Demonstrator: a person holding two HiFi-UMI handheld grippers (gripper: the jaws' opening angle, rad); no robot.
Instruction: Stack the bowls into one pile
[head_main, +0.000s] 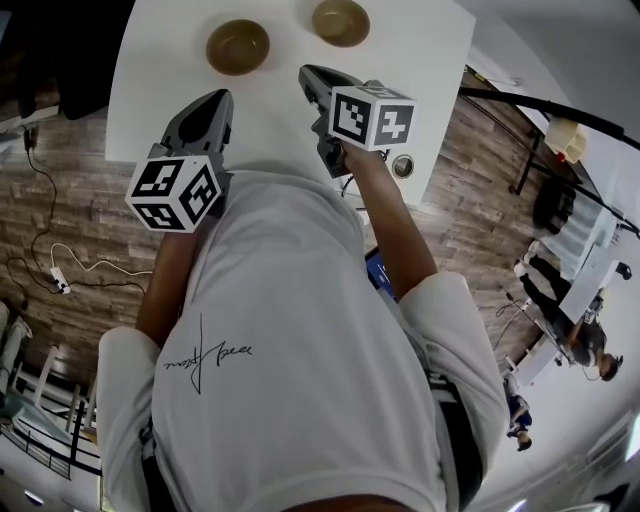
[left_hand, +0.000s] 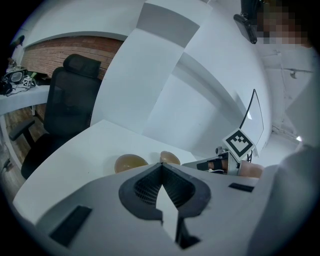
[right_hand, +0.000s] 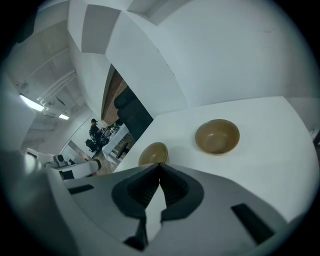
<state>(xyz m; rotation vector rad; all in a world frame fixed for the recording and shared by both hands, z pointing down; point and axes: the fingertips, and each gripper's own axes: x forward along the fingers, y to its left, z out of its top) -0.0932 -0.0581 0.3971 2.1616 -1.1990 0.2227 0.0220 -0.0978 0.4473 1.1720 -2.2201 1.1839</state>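
Two brown bowls stand upright on the white counter, side by side and apart. In the head view the left bowl sits toward 11 o'clock and the right bowl toward 12 o'clock, close to the counter's far edge. The left claw is over the counter at about 6 o'clock from the left bowl, not touching it; its jaws are closed tip to tip with nothing between them. The right claw is at roughly 7 o'clock from the right bowl, also clear of it, jaws likewise pressed together and empty. Each claw's marker cube points back toward the person's white shirt. A black office chair stands beyond the counter at 9 o'clock in the left gripper view
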